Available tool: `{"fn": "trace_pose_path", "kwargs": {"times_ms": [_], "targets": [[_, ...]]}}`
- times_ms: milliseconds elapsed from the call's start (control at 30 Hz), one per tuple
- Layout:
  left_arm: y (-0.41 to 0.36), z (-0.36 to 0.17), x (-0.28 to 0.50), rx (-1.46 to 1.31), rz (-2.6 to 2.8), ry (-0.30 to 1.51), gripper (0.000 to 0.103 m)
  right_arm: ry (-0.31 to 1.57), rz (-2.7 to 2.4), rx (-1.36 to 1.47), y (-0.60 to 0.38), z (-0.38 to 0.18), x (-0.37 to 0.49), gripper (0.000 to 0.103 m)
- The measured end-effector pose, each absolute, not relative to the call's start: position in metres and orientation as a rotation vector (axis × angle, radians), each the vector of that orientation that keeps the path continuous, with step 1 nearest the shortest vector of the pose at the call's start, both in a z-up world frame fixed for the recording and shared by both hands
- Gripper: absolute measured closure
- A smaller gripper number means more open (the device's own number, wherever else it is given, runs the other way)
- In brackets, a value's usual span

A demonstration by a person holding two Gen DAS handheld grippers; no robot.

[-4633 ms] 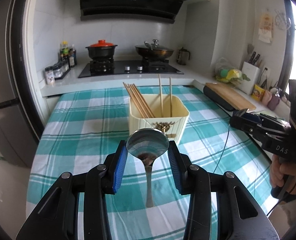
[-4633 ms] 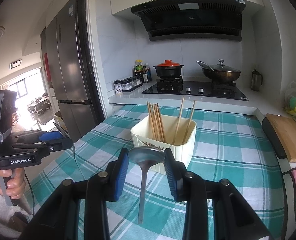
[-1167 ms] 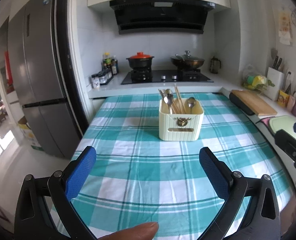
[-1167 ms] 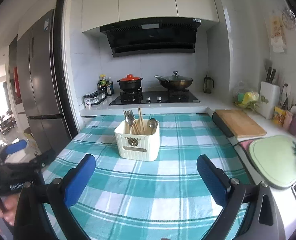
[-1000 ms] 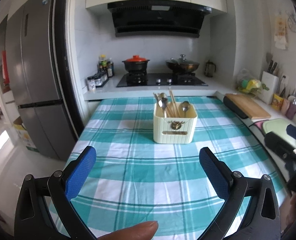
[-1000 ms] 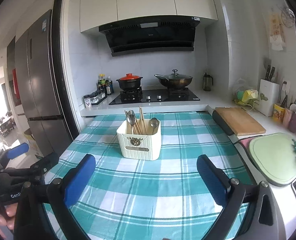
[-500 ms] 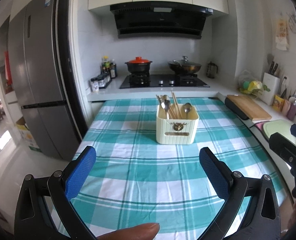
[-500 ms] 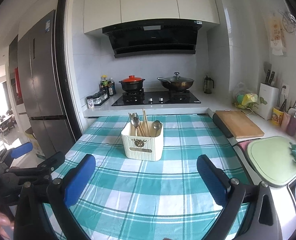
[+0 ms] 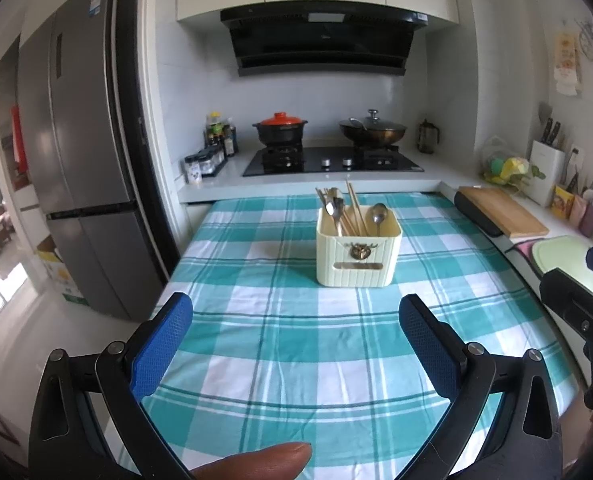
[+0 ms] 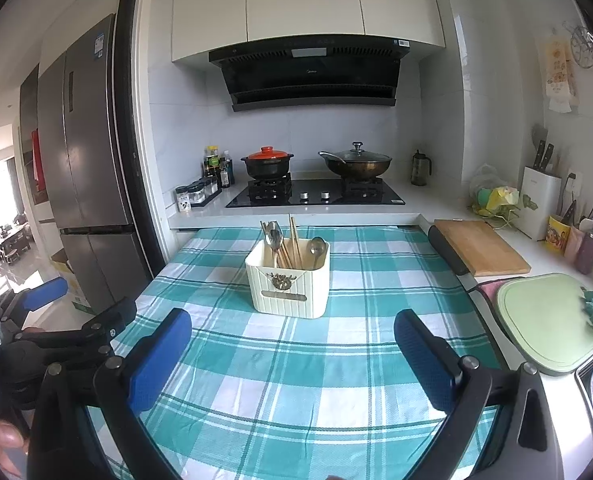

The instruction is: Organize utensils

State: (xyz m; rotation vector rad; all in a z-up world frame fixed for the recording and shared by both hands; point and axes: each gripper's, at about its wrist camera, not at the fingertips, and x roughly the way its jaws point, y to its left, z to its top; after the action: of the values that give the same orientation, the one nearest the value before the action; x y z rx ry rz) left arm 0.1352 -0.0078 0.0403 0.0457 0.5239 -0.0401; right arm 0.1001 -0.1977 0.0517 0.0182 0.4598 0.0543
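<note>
A cream utensil holder (image 9: pixel 358 258) stands upright on the teal checked tablecloth (image 9: pixel 296 340); it also shows in the right wrist view (image 10: pixel 290 286). Spoons (image 9: pixel 378 216) and wooden chopsticks (image 9: pixel 354 210) stand in it. My left gripper (image 9: pixel 296 336) is wide open and empty, held back near the table's front edge. My right gripper (image 10: pixel 290 354) is wide open and empty, also well short of the holder. The right gripper's body shows at the right edge of the left wrist view (image 9: pixel 576 308), and the left gripper at the left of the right wrist view (image 10: pixel 72 332).
A stove with a red-lidded pot (image 9: pixel 281 130) and a wok (image 9: pixel 372 130) lies behind the table. A wooden cutting board (image 10: pixel 480 246) and a green board (image 10: pixel 548 320) lie on the right counter. A fridge (image 9: pixel 80 184) stands at the left.
Both grippers held spoons near the holder 4.6 s ago; those spoons now stand in the holder. Both grippers are open and pulled back. Over the last second the views only shifted slightly.
</note>
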Motion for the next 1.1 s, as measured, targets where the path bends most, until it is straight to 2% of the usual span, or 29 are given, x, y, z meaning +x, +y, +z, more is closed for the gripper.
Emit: {"fn": "trace_pose_path", "kwargs": {"times_ms": [1100], "targets": [[-0.0090, 0.0387, 0.1351, 0.051, -0.039, 0.529, 0.000, 0.458, 0.051, -0.008, -0.1968, 0.0508, 0.0979, 0.000]]}}
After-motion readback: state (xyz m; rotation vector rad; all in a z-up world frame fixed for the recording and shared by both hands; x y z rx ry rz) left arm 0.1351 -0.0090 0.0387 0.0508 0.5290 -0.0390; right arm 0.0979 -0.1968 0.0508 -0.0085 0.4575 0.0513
